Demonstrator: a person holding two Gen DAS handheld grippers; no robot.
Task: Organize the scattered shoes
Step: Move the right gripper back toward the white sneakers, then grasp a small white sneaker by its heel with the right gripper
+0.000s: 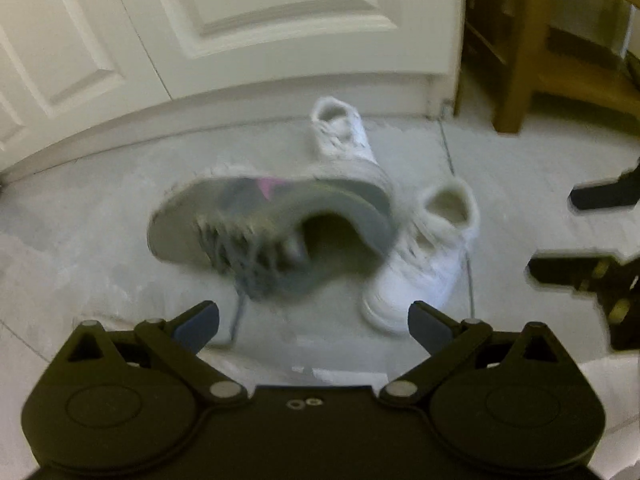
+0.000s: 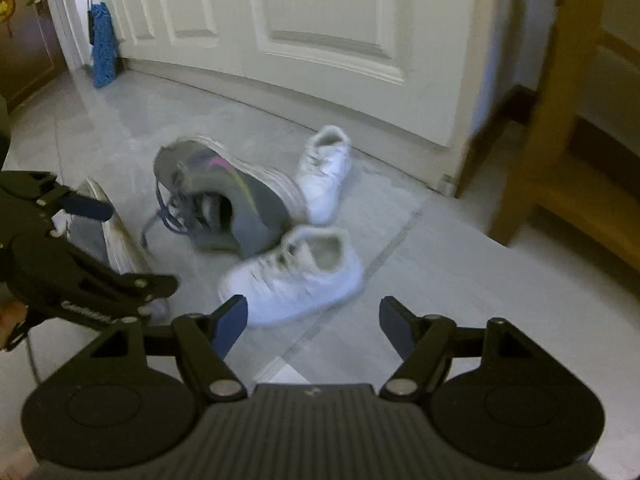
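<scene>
A blurred grey lace-up sneaker with a pink stripe (image 1: 272, 232) is lying tipped on its side on the pale tiled floor (image 1: 100, 240) before the white panelled door (image 1: 280, 20). Two white sneakers are sitting beside it: the nearer (image 2: 292, 276) touching its heel, the farther (image 2: 326, 168) closer to the door. The left tongs (image 1: 314, 324) and right tongs (image 2: 313, 326) are both gaping open, gripping nothing.
</scene>
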